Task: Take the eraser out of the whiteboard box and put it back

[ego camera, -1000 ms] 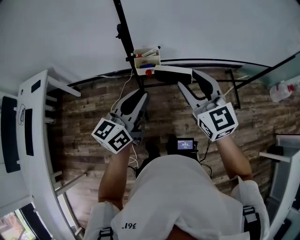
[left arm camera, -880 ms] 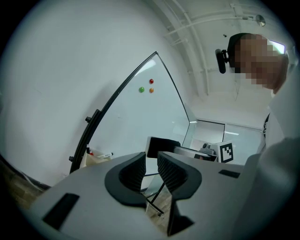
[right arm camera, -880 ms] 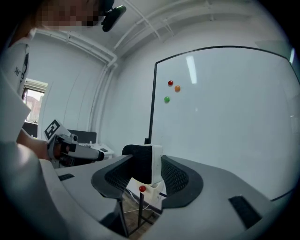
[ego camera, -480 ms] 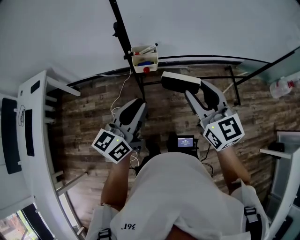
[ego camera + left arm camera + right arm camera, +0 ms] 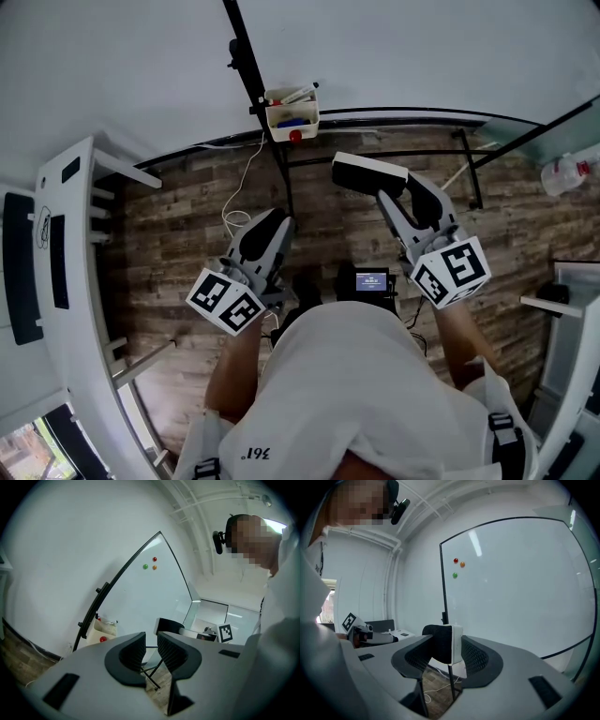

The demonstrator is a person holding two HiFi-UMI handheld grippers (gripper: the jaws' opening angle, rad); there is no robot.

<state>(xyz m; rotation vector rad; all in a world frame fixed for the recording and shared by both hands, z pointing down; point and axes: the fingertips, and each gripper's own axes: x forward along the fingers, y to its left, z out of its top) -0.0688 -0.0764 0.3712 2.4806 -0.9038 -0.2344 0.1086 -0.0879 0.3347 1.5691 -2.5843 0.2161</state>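
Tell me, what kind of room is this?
Likely an office or meeting room: a large white whiteboard with coloured magnets, a small white box of markers on its black stand, and brown wood-plank flooring.

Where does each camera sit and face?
Head view: on the person's head, facing steeply down at the floor; shows forearms, left gripper, right gripper holding the eraser.
Left gripper view: rides that gripper, facing the whiteboard; empty jaws show.
Right gripper view: likewise faces the whiteboard; jaws clamp the eraser.
Shared: both gripper views show the whiteboard's magnets.
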